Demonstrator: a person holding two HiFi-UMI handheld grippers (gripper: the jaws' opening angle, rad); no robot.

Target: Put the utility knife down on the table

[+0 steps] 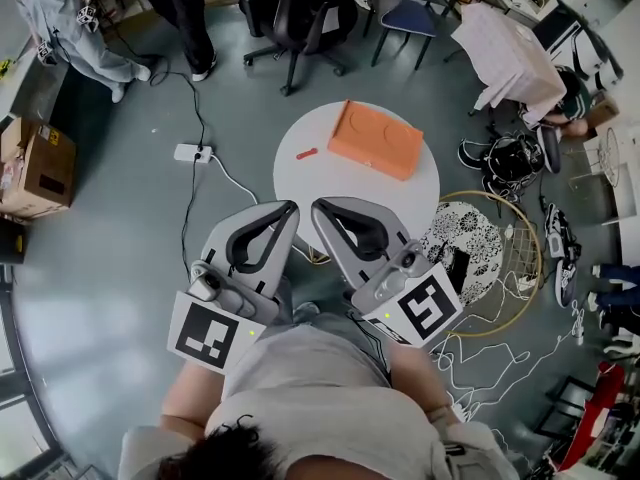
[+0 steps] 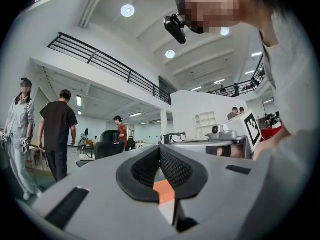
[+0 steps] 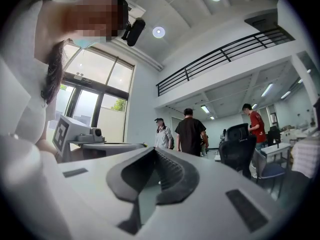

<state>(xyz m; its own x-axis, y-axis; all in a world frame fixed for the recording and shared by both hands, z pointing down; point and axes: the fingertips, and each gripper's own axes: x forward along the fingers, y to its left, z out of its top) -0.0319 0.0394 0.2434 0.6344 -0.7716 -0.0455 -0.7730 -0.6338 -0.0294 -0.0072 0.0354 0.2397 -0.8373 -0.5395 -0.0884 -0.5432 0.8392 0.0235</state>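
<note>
A small red utility knife lies on the round white table, left of a flat orange box. My left gripper and right gripper are side by side close to my body, at the table's near edge, well short of the knife. Each has its jaws shut with nothing between them. In the left gripper view the left gripper points level across the room, and a bit of the orange box shows through the hole between its jaws. The right gripper also points level; the knife is not in its view.
A power strip with cables lies on the floor left of the table. A black office chair stands beyond it. To the right are a wire hoop, a patterned cushion and bags. Cardboard boxes sit far left. People stand at the back.
</note>
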